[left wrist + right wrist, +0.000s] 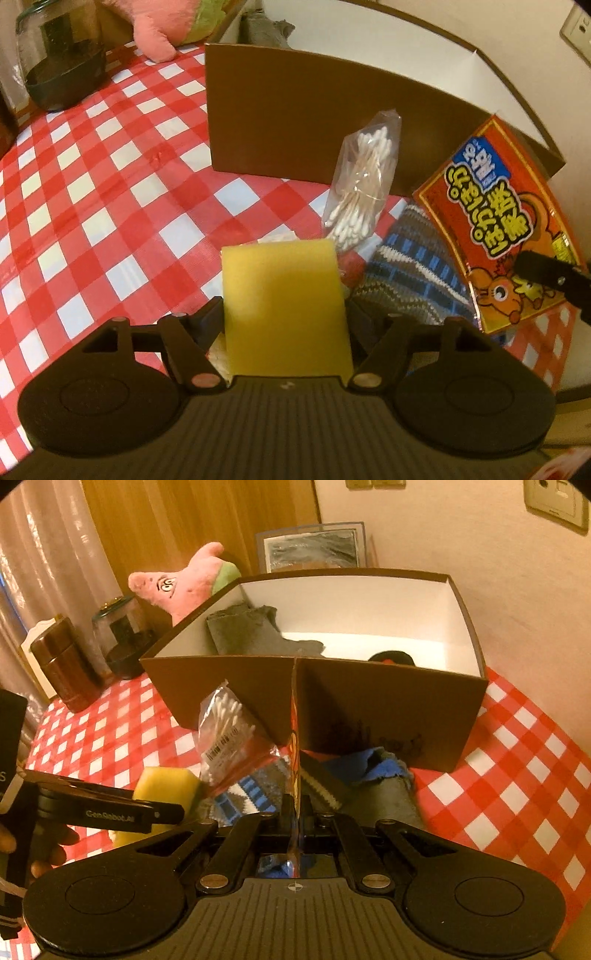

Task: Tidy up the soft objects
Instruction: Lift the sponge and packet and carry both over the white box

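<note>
Nearest the left wrist camera, the left hand-held gripper (284, 314) has a yellow sponge (284, 299) standing between its widely spread jaws; whether the pads press its sides cannot be told, since their tips are hidden behind it. The right wrist view shows the sponge low over the red-and-white checked surface (92, 206).

Nearest the right wrist camera, the right hand-held gripper (295, 812) is clenched on the thin edge of an orange printed packet (513, 229), which the left wrist view shows held upright and tilted.

Just beyond the sponge, a clear bag of cotton swabs (360, 188) stands tilted in front of the box. Beside and beneath it lies a striped knitted item (410, 273) in grey, blue and white, with a blue cloth (373, 766) and a grey piece (384, 797) beside it, all on the surface.

Behind them stands an open brown cardboard box (391, 709) with a white interior. Inside are a grey folded cloth (251, 633) and a dark item that is mostly hidden.

Farther back, outside the box, a pink plush toy (184, 583) rests beside a glass jar (122, 635) and a brown canister (66, 664).

The tidying looks only partly done: two items appear boxed, while the sponge, packet, swabs, knitwear, cloths and probably the plush remain outside.
</note>
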Motion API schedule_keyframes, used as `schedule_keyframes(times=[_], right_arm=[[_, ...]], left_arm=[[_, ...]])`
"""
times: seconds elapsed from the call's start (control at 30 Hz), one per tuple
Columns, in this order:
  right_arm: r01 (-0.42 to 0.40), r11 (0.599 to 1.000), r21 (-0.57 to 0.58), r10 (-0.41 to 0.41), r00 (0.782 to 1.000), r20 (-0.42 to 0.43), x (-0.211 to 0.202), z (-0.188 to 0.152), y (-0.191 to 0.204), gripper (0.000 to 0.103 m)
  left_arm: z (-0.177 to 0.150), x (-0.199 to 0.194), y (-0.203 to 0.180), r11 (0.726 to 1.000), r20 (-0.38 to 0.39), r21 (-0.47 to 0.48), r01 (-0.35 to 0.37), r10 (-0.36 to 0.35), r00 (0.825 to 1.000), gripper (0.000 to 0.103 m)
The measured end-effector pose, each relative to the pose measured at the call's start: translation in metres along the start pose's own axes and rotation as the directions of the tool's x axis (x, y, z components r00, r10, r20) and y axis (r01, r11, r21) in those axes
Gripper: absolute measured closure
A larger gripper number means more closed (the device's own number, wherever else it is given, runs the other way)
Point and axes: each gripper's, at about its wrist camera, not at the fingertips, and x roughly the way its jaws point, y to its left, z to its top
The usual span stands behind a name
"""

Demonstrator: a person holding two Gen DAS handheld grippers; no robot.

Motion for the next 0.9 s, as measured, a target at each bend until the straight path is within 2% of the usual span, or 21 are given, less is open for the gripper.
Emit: schedule_keyframes(times=[0.13, 0.37, 0.67, 0.9], right_arm=[[0.015, 0.999, -0.048, -0.014, 1.0, 0.014, -0.001, -0.001, 0.007, 0.101], [0.017, 0.998, -0.064, -0.015, 0.999, 0.032, -0.007, 0.002, 0.011, 0.102], [0.008, 0.997, -0.081, -0.001, 0.996, 0.085, -0.029, 0.007, 0.014, 0.101], [-0.005, 0.996, -0.091, 0.017, 0.99, 0.142, -0.055, 0.017, 0.013, 0.102]], left_arm=[[0.001, 0.003, -0.003, 1.0, 0.005, 0.023, -0.016, 0.016, 1.0, 0.036], [0.0, -0.008, -0.003, 0.999, 0.04, 0.045, -0.03, 0.029, 0.999, 0.041], [0.003, -0.06, 0.018, 0.999, 0.138, -0.035, -0.008, 0.013, 0.99, 0.042], [0.019, -0.105, 0.03, 0.997, 0.22, -0.076, 0.002, 0.015, 0.975, 0.042]])
